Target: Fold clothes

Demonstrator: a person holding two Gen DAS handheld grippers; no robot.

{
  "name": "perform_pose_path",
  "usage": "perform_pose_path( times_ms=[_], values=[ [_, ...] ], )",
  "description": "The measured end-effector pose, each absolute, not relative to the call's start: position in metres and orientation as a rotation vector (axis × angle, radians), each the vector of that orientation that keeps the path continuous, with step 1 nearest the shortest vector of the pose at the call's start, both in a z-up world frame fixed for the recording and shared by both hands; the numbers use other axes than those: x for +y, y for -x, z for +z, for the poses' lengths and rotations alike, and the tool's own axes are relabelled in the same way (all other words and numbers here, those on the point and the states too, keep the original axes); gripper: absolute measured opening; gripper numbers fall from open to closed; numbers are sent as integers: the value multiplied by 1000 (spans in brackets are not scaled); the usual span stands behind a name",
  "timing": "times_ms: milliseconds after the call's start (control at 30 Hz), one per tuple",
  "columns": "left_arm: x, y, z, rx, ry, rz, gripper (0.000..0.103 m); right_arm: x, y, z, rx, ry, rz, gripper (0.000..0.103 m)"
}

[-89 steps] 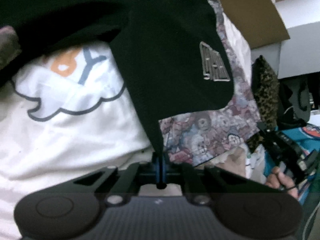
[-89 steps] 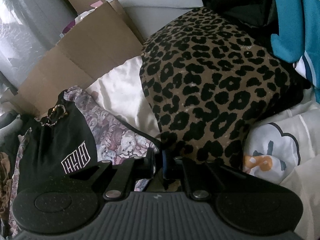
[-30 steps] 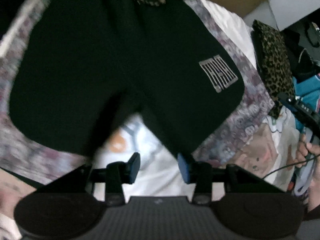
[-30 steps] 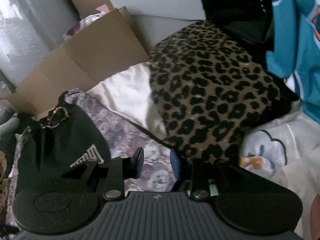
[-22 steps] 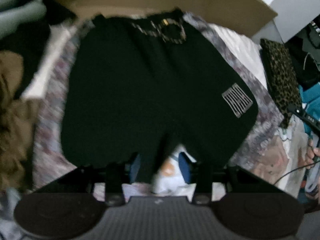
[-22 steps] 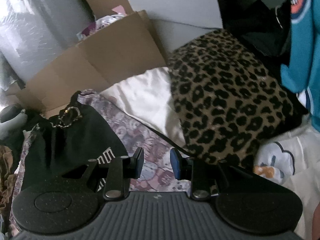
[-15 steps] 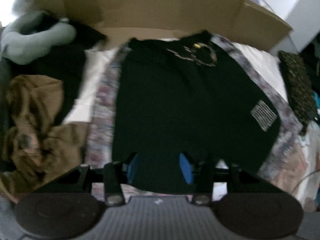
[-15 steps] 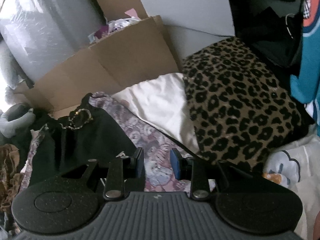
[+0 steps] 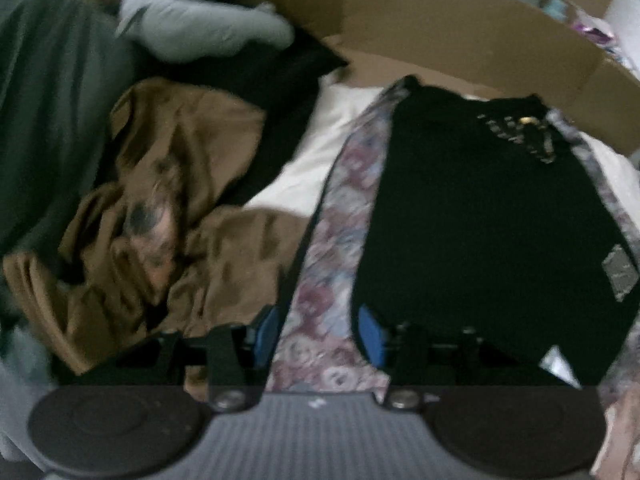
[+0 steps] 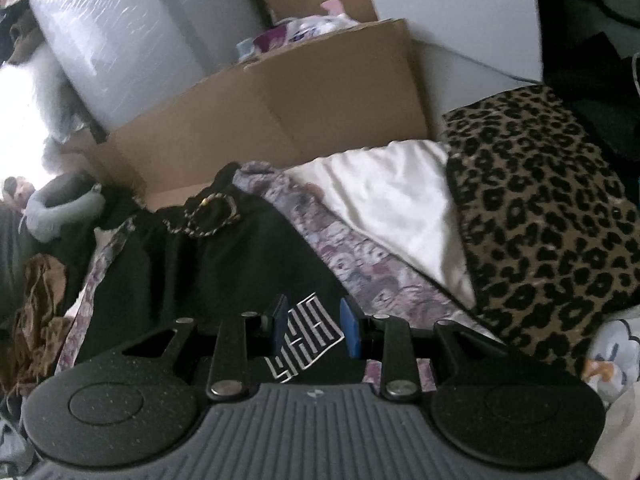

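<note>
Black shorts (image 9: 492, 216) with a white logo patch (image 9: 619, 272) and a cord at the waistband lie flat on a floral patterned cloth (image 9: 332, 280). My left gripper (image 9: 318, 332) is open and empty, above the floral cloth at the shorts' left edge. In the right wrist view the shorts (image 10: 224, 264) lie ahead. My right gripper (image 10: 314, 326) is open and empty, just over the logo patch (image 10: 308, 336).
A crumpled brown garment (image 9: 168, 216) and dark clothes lie left of the shorts. A grey bundle (image 9: 200, 32) sits behind them. A cardboard box (image 10: 280, 112) stands at the back. A leopard-print cushion (image 10: 540, 216) and a white sheet (image 10: 392, 208) lie to the right.
Both grippers opened; the left let go of the black shorts, which now lie flat. The left view swung left toward the brown garment. The right gripper moved left over the logo patch.
</note>
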State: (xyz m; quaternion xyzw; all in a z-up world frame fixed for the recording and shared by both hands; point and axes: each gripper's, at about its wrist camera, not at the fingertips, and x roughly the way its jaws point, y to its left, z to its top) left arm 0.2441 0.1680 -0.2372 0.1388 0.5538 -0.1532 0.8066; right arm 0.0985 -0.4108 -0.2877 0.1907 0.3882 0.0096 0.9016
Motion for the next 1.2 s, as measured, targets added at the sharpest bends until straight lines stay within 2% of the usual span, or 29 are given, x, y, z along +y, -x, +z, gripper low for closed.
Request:
perform_pose_path(
  times_ms=[267, 667, 967, 1200],
  values=[
    [206, -234, -282, 1193, -277, -229, 47, -378, -109, -291, 827, -330, 82, 32],
    [242, -251, -304, 1189, -548, -486, 44, -337, -118, -304, 882, -243, 138, 32],
    [232, -246, -311, 1225, -671, -671, 44, -295, -131, -320, 959, -142, 248, 32],
    [232, -230, -321, 1204, -597, -715, 31, -248, -138, -322, 1027, -36, 384, 32]
  ],
)
